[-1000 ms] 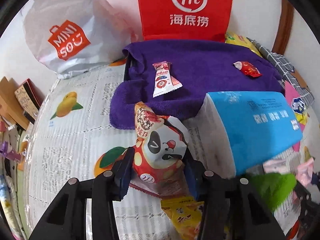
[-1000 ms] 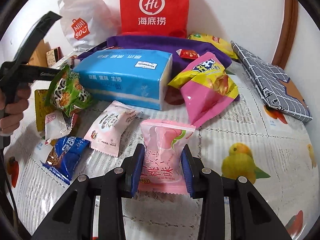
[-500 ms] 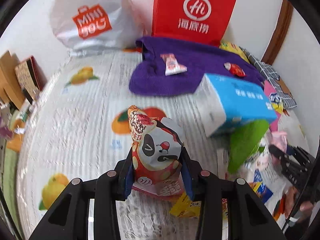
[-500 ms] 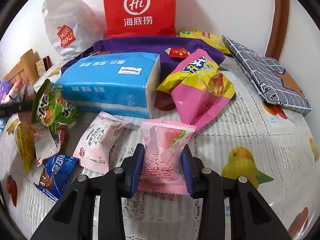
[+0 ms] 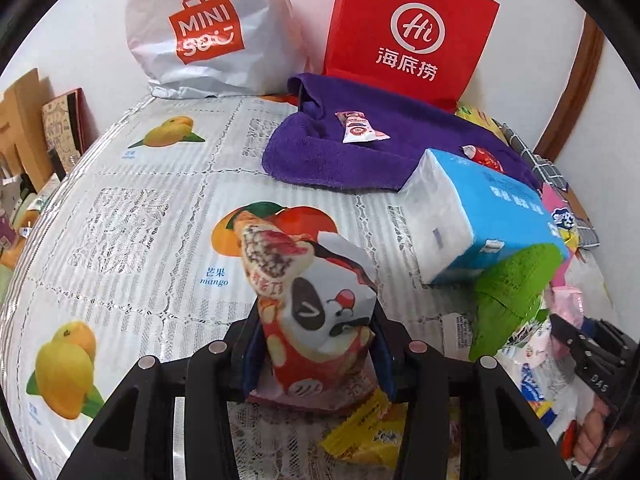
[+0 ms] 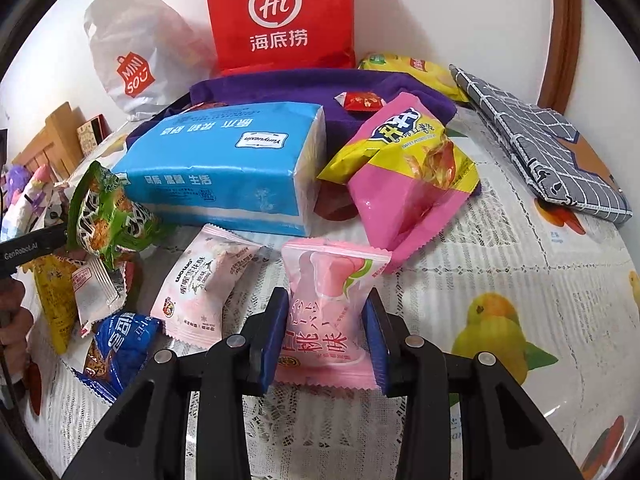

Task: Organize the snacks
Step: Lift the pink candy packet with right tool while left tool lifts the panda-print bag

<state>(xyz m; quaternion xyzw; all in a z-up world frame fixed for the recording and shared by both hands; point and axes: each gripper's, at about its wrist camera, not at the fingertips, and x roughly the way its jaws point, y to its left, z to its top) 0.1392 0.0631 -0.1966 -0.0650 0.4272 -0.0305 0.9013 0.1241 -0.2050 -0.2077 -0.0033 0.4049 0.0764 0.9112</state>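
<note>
left wrist view: left claw [image 5: 316, 354] with a red-and-white panda snack packet [image 5: 316, 320] upright between its blue pads, over a bare stretch of the fruit-print table [image 5: 132, 216]. jaws opening, a little way apart; pads look still against the packet's sides. step judged: setting the packet down away from the heap. done well, it goes low and level before the pads let go, clear of the yellow packet [image 5: 368, 432] beneath. tissue pack [image 5: 480, 216] and green packet [image 5: 508, 300] lie to the right.

right wrist view: right claw [image 6: 325, 330] narrowly spread, jaws opening slightly, pads at either edge of the pink peach packet [image 6: 328, 312] lying on the table. whether they squeeze it, cannot tell for sure; contact appears. paler pink packet [image 6: 204, 288] just beside.
</note>
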